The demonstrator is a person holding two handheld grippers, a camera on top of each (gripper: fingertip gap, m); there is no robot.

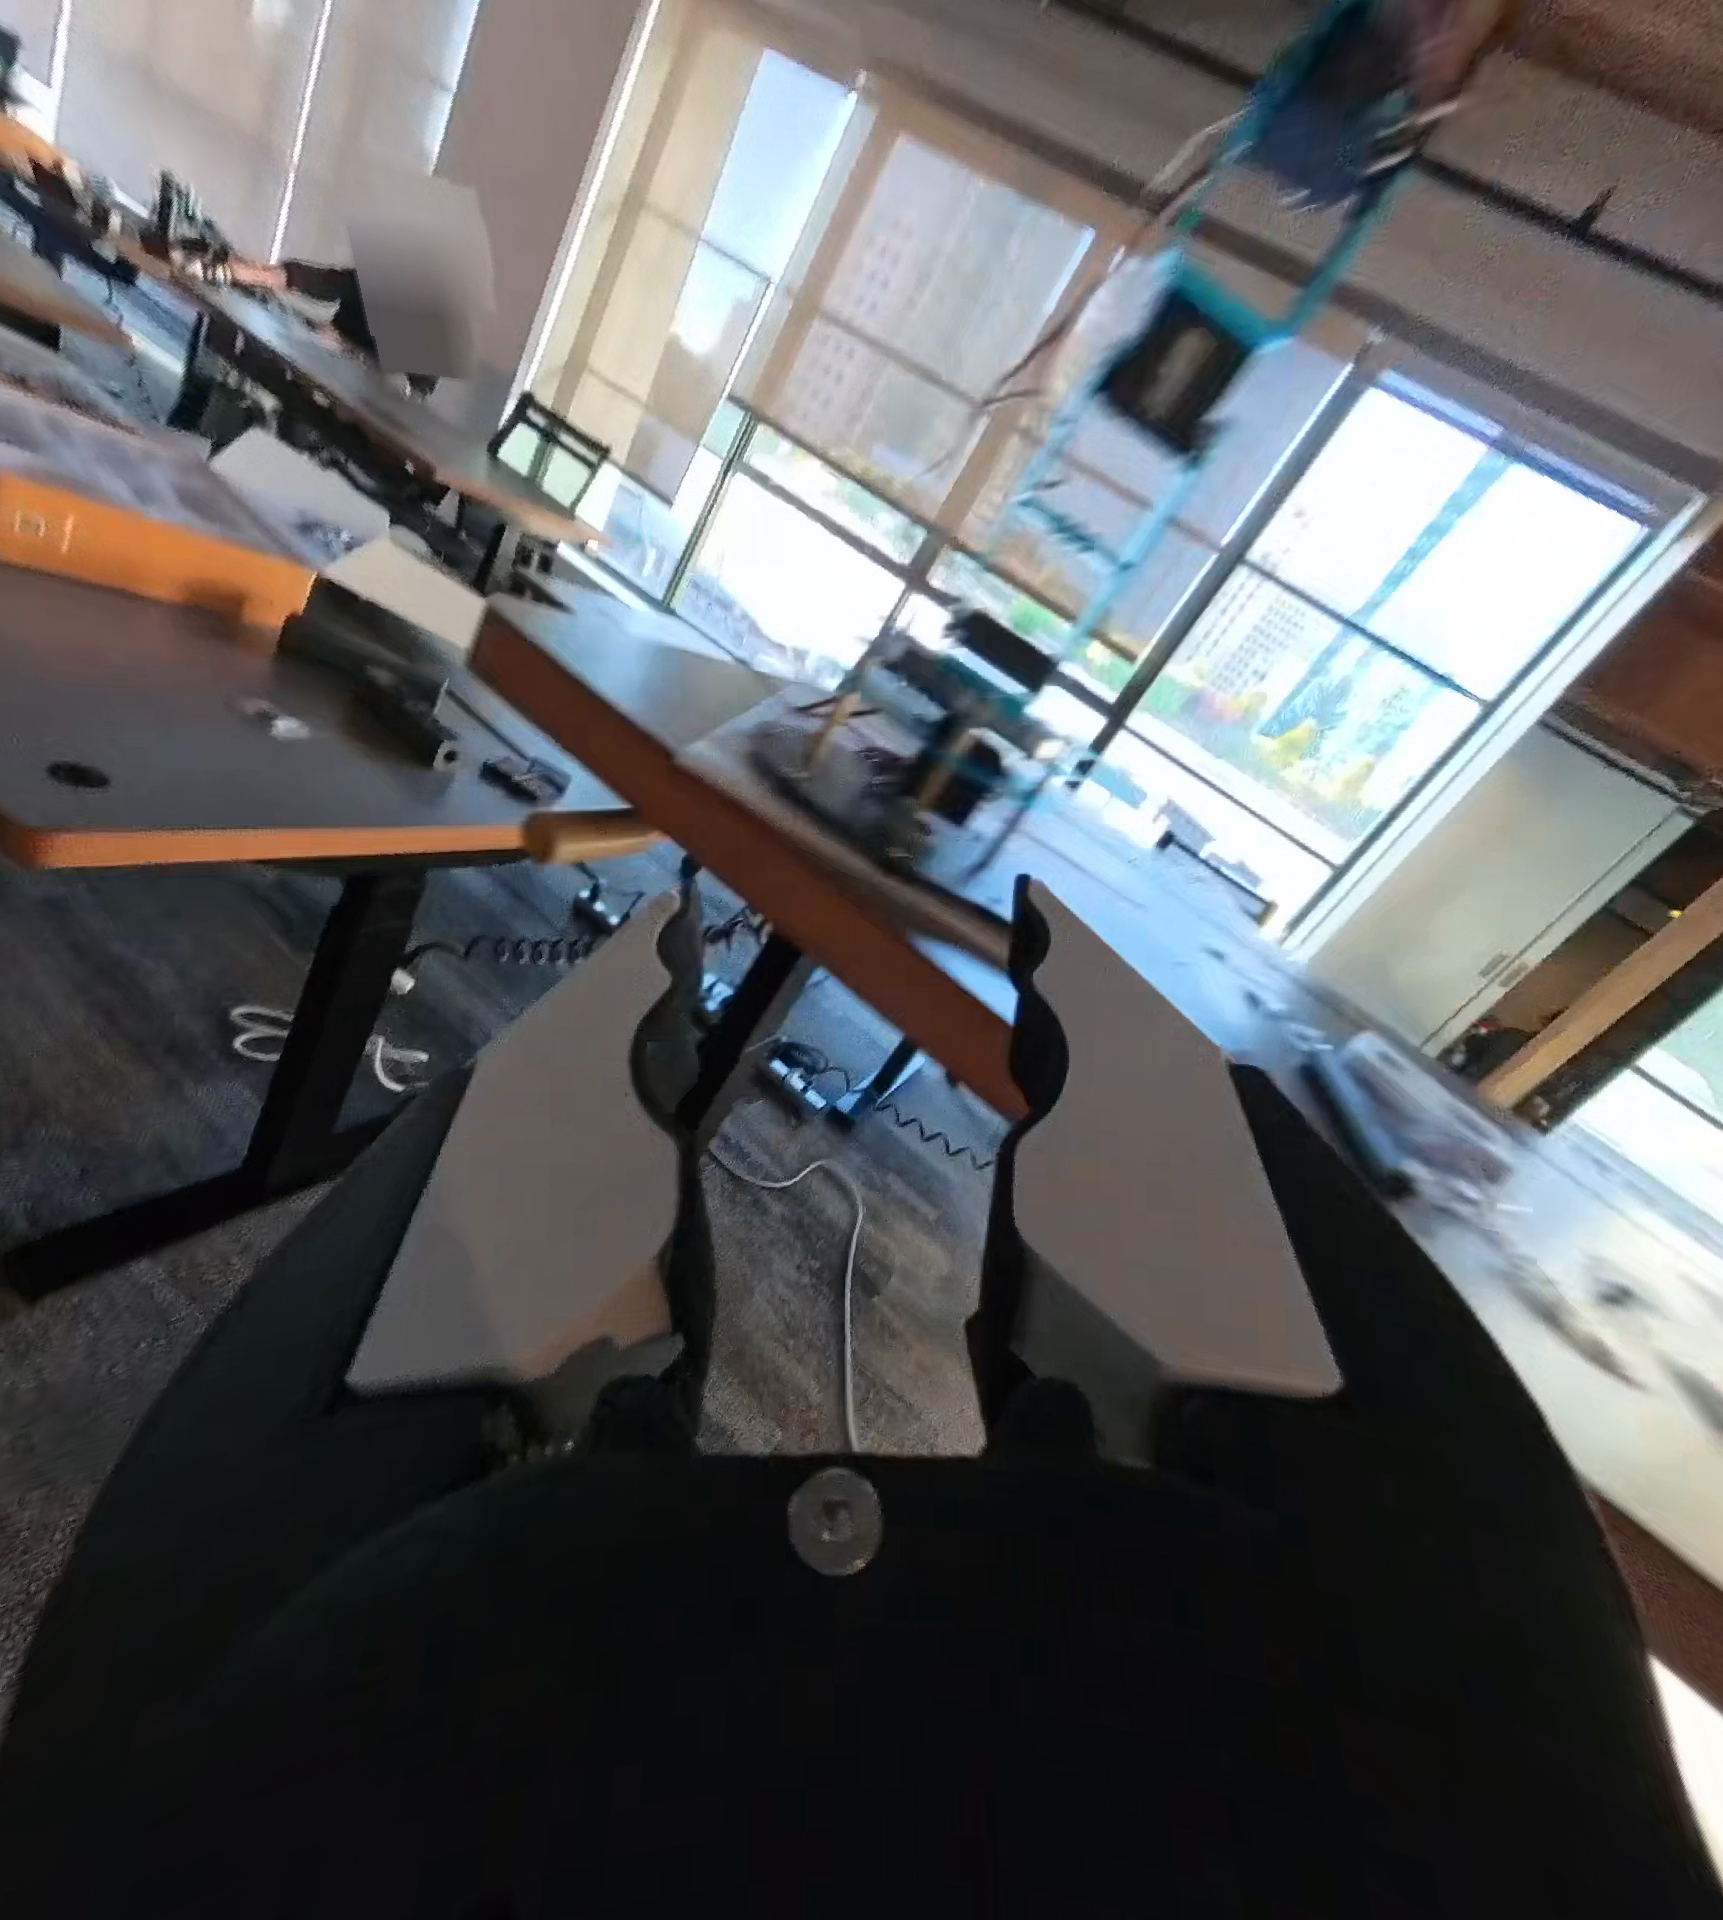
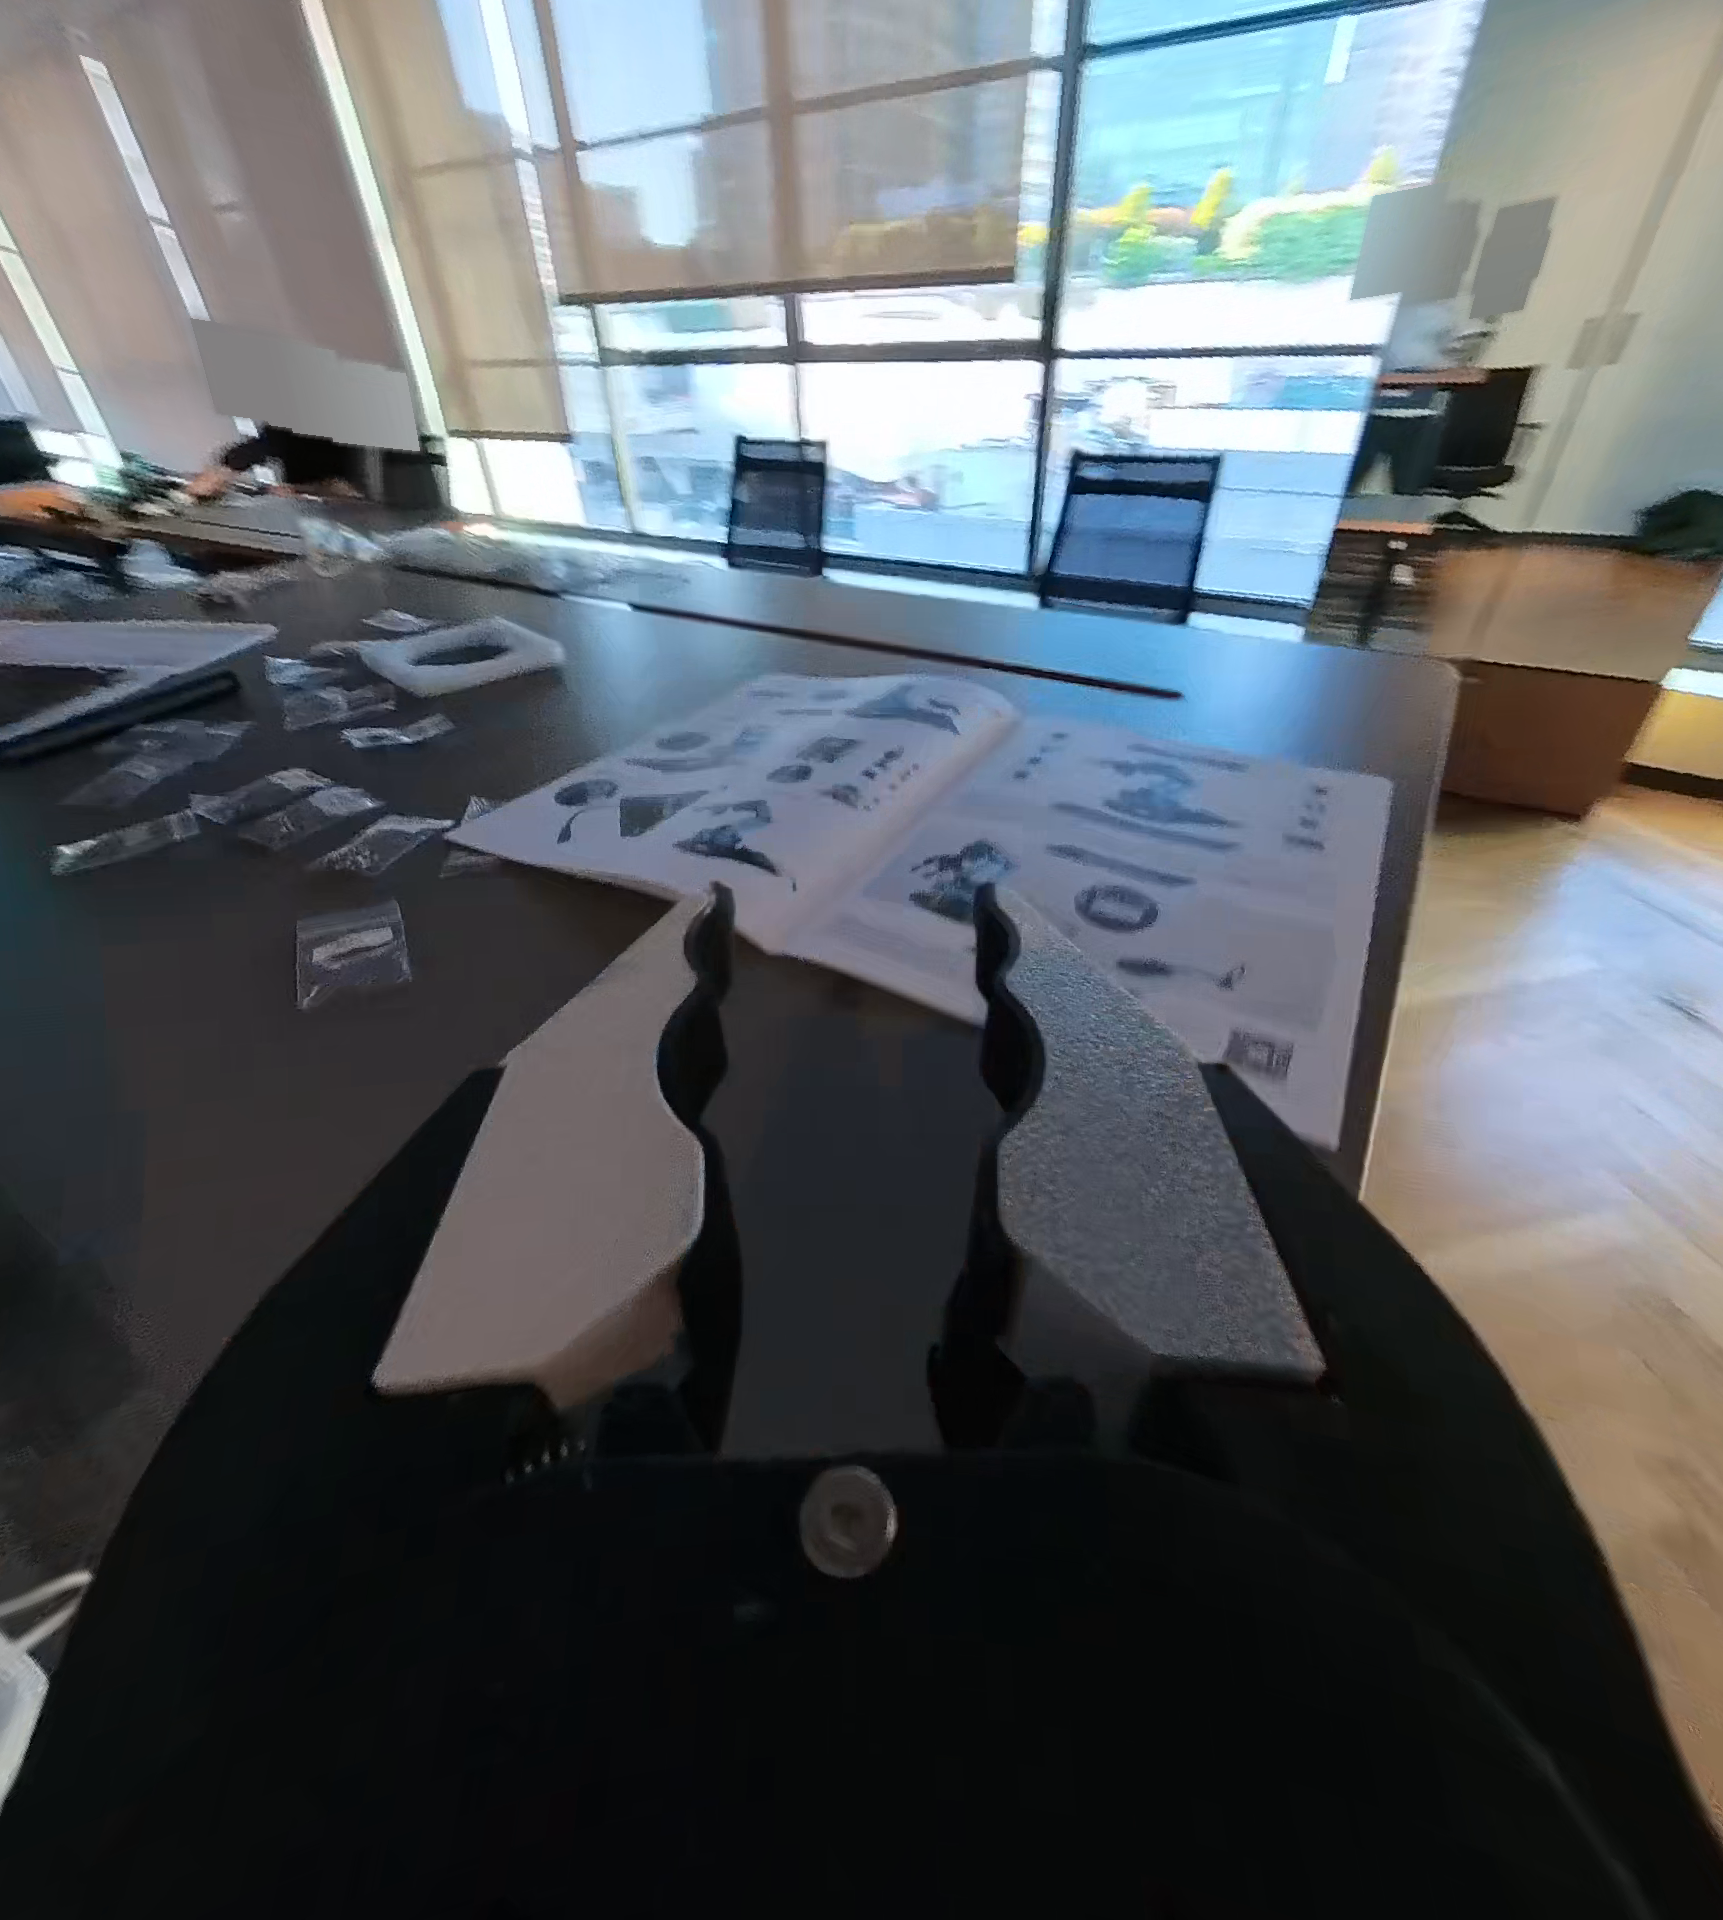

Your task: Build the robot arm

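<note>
My left gripper [image 1: 846, 904] is open and empty, held in the air and tilted, pointing past the corner of a wood-edged dark desk [image 1: 753, 831] toward the carpet. A blurred teal frame with wires [image 1: 1241, 270] hangs high at the upper right. My right gripper [image 2: 849, 904] is open and empty, low over a dark table [image 2: 213, 1039]. Its tips point at the near edge of an open illustrated booklet [image 2: 940, 821] lying flat. Several small clear bags of parts [image 2: 354, 951] lie to the left of the booklet.
A white foam ring [image 2: 462, 655] and a flat box [image 2: 78, 675] lie at the far left of the table. Two black chairs [image 2: 1127, 535] stand by the windows. Cables [image 1: 852, 1278] lie on the carpet under the desks. An orange-edged box [image 1: 109, 509] sits on another desk. Left tips to right tips: about 85 cm.
</note>
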